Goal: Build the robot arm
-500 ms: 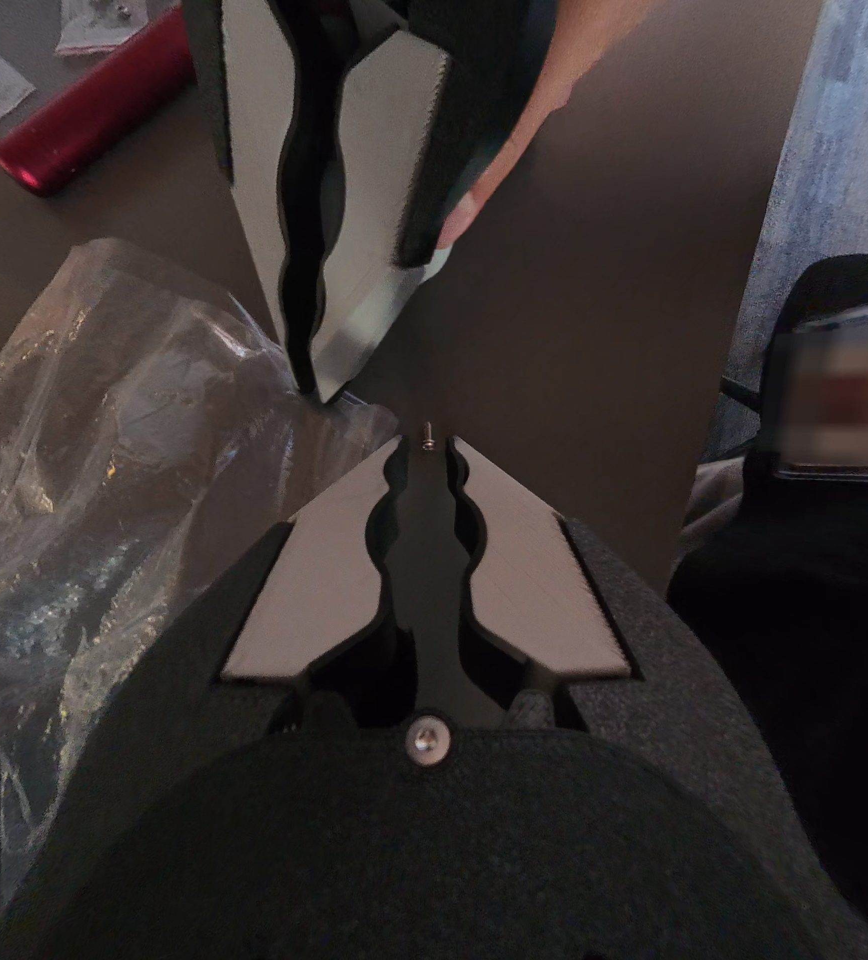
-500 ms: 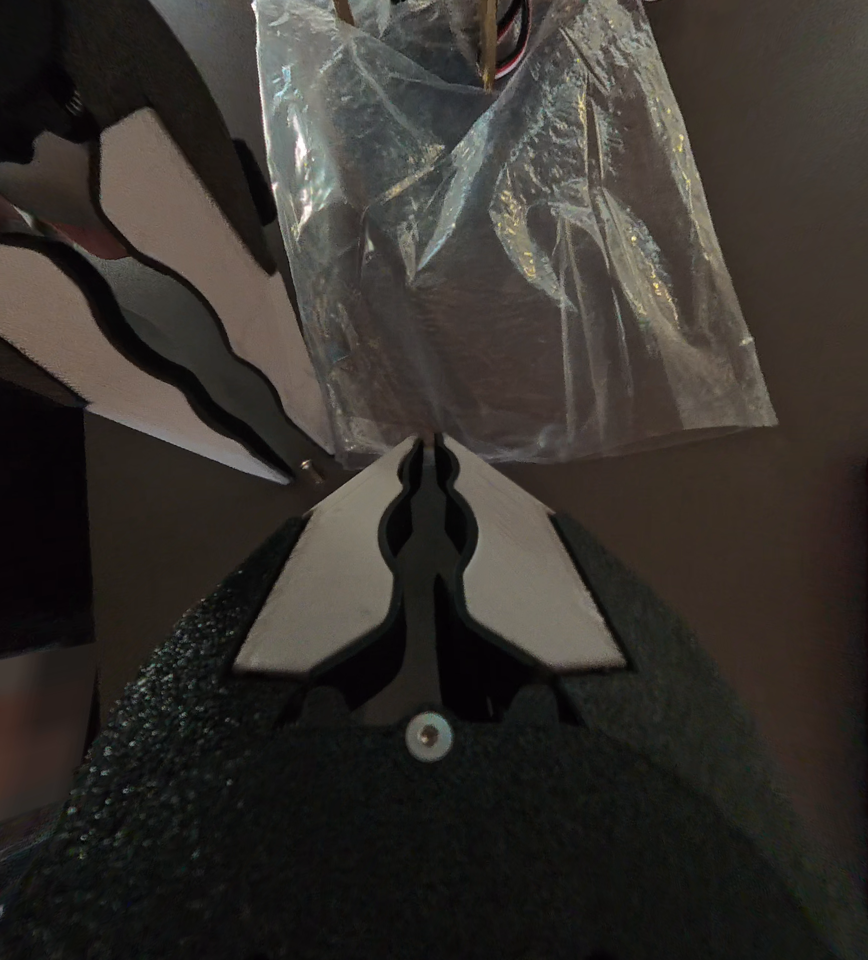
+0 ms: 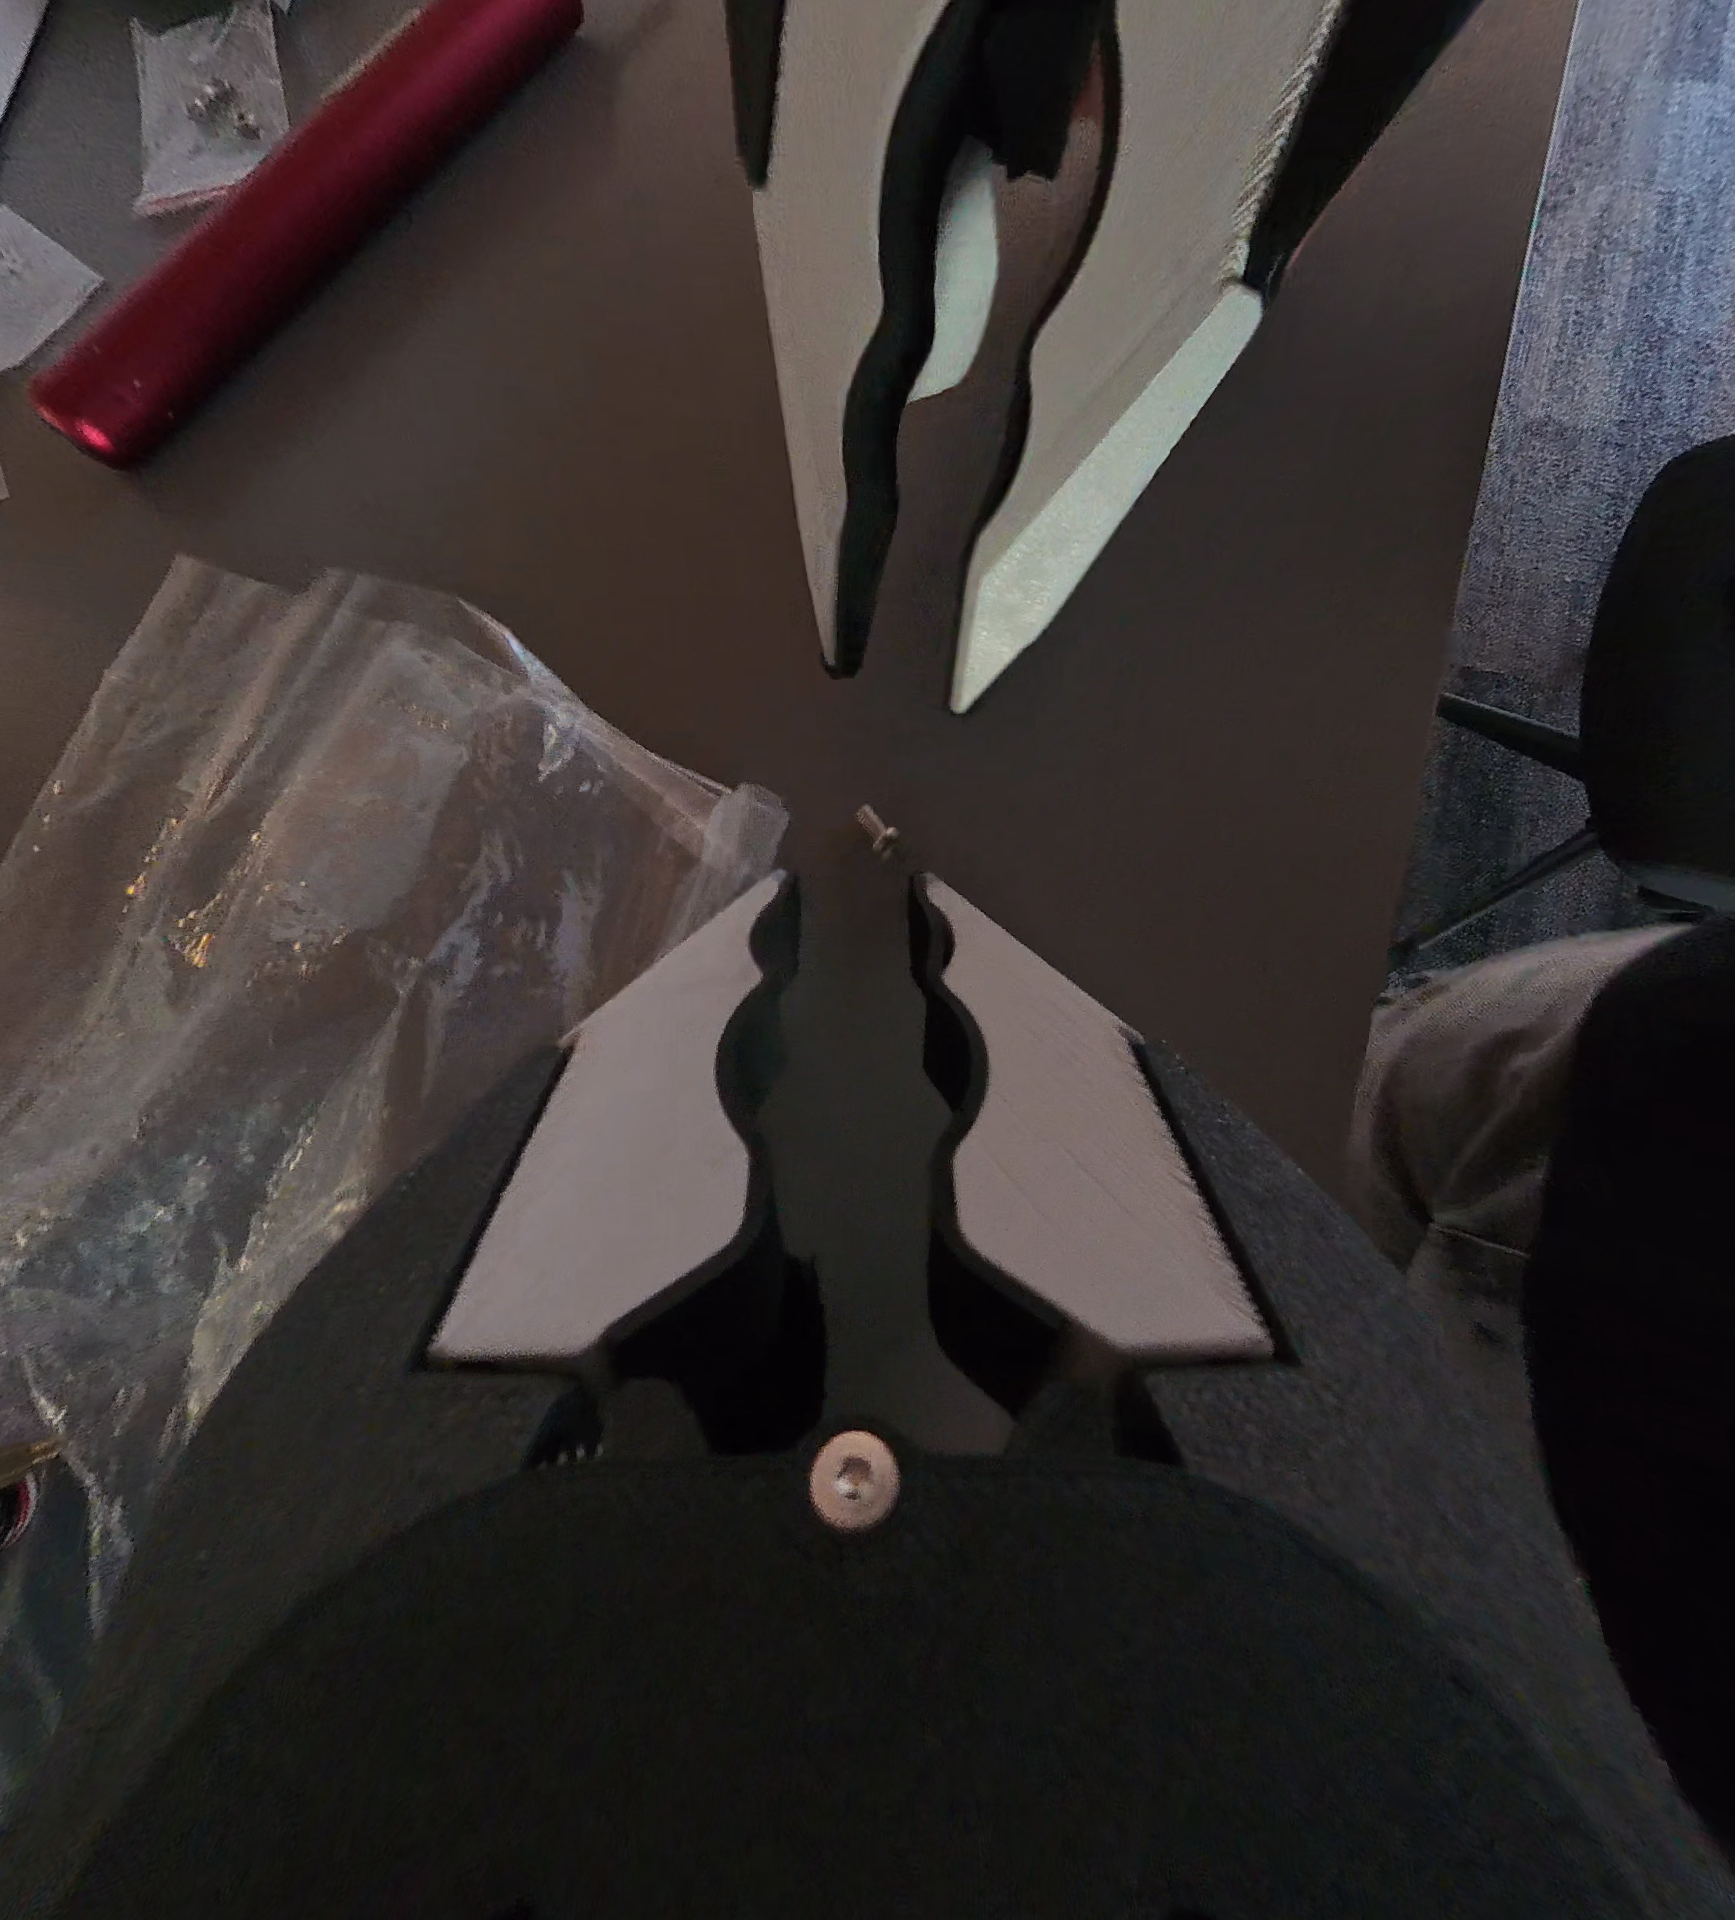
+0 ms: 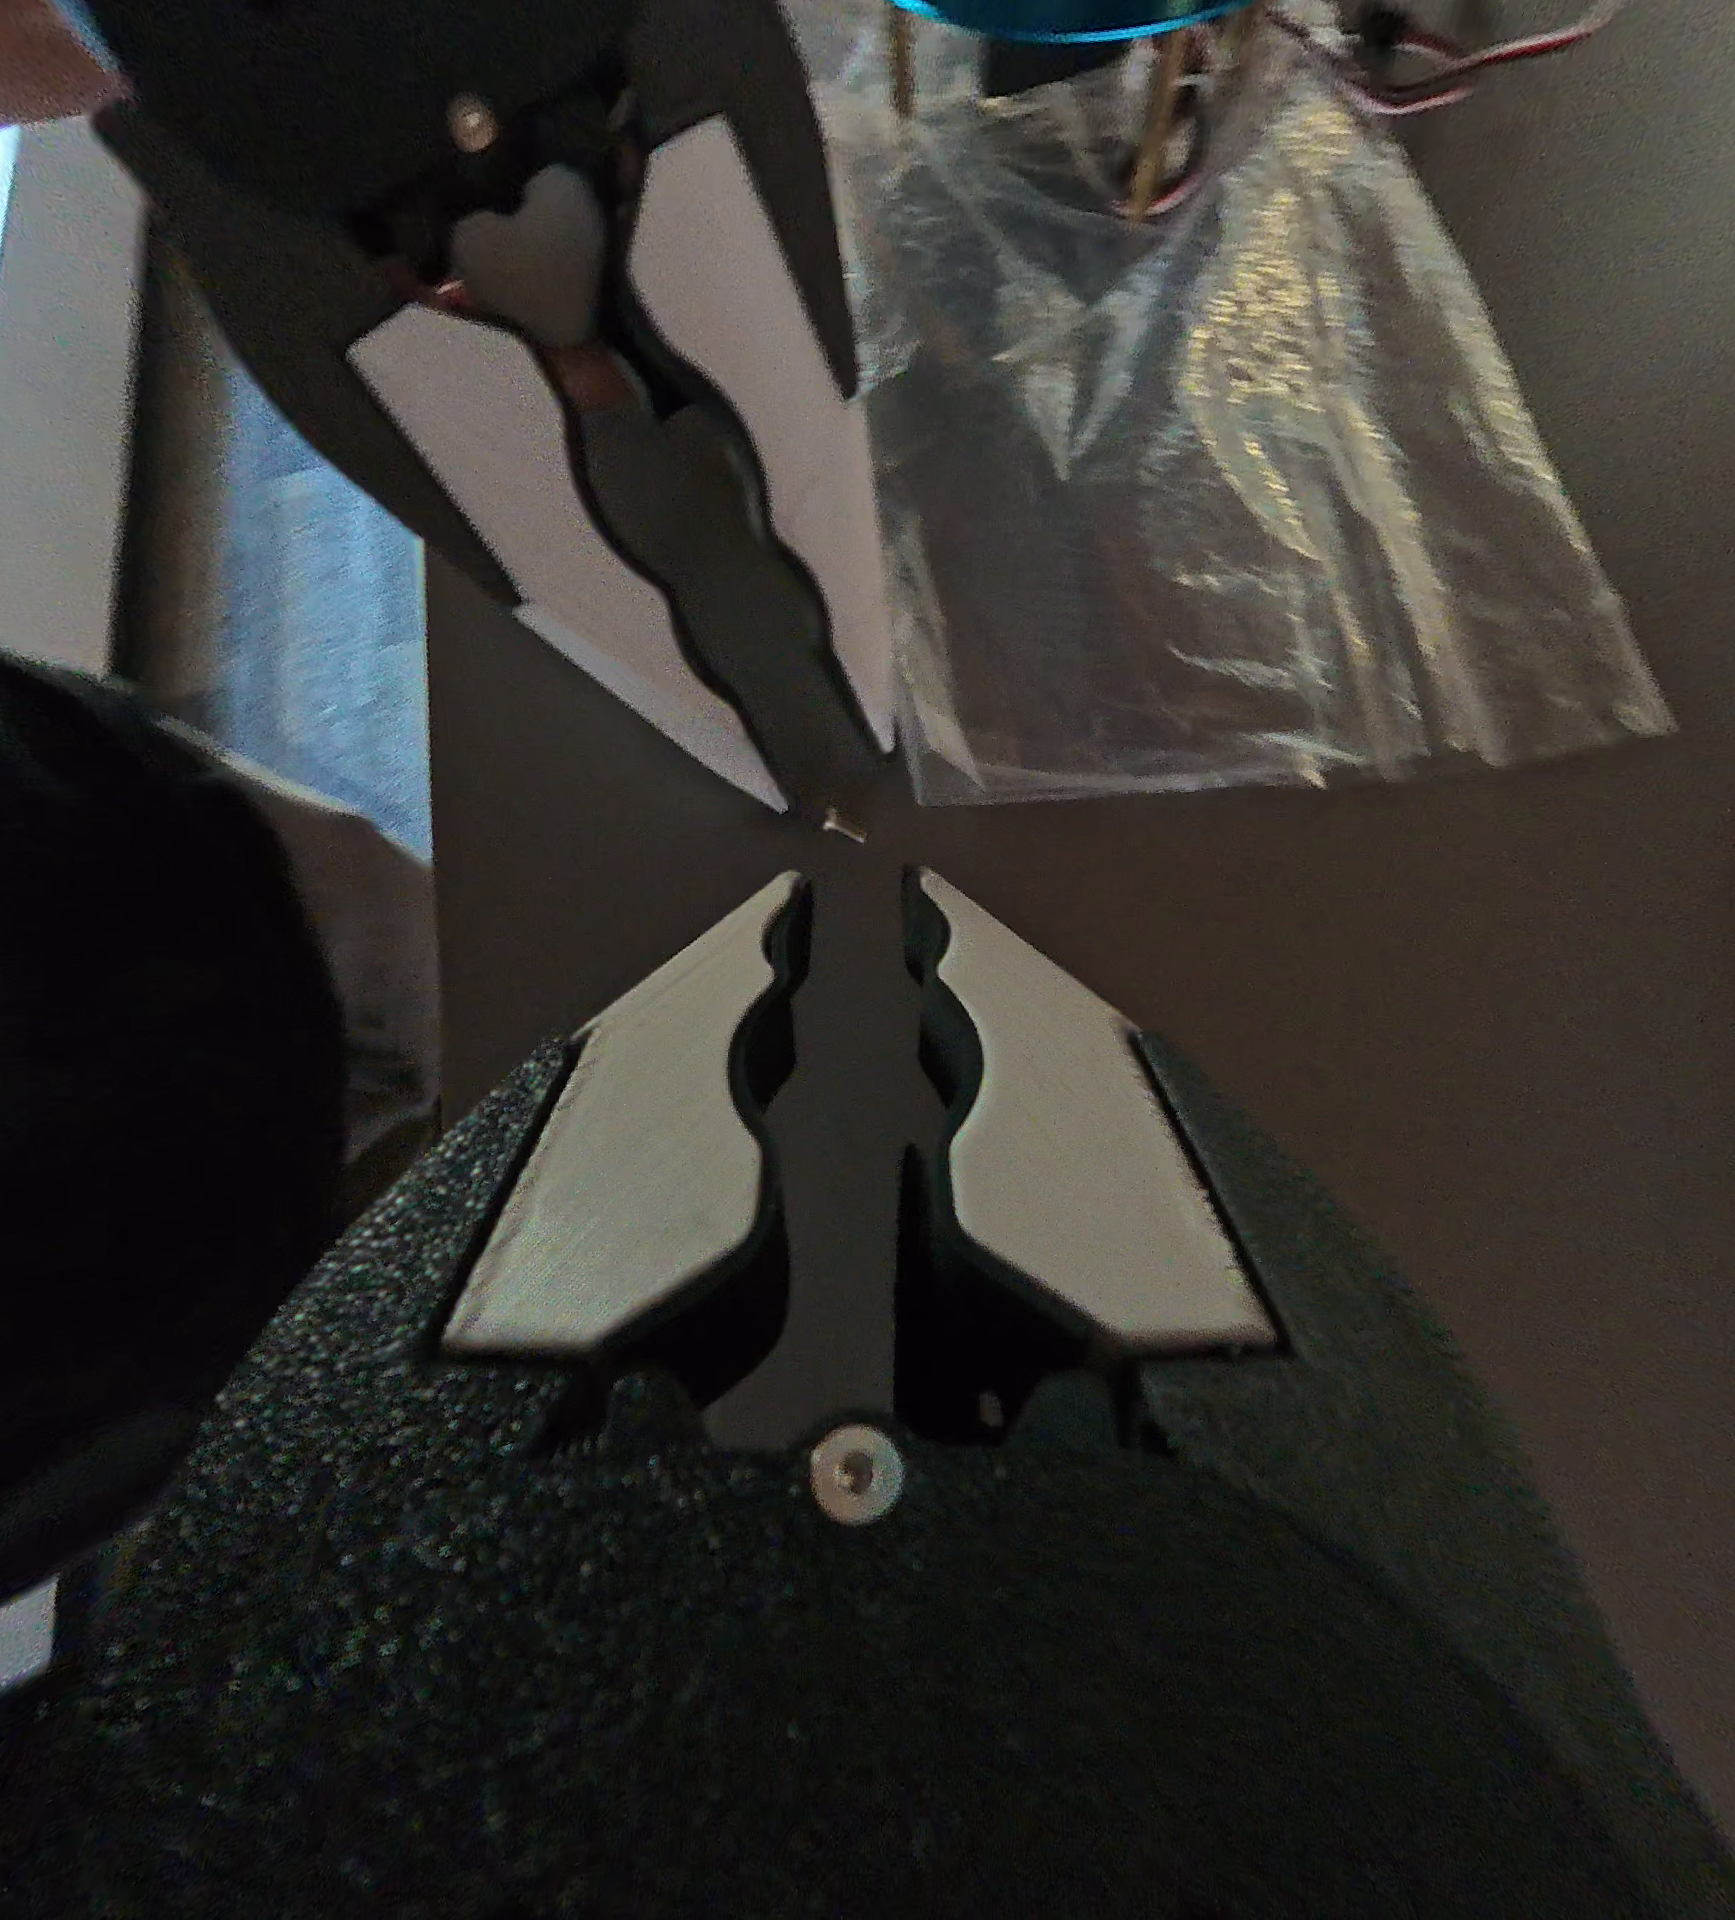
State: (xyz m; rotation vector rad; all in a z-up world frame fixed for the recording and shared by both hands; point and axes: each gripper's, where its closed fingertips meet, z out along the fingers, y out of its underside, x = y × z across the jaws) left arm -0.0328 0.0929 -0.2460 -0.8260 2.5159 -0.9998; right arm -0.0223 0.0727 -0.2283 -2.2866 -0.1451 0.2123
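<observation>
We see the left hand-held gripper low over the dark brown counter, its two white fingers spread with a clear gap between the tips and nothing held between them. A small silver screw lies on the counter just ahead of those tips, a little toward the right one, apart from both. Just left of the gripper a crumpled clear plastic bag lies flat, its near corner close beside the left fingertip; whether the two touch we cannot tell.

The right hand-held gripper faces it from the opposite side, its fingers likewise parted and holding nothing. In the left wrist view it comes down from the top of the frame, tips pointing at the screw but apart from it. In the right wrist view the screw sits just ahead of its tips, right by the tips of the left gripper, with the bag spreading away to the right.

Farther off on the counter lie a dark red cylinder and several small pale packets. Beyond the counter's edge we see grey carpet and a black chair
</observation>
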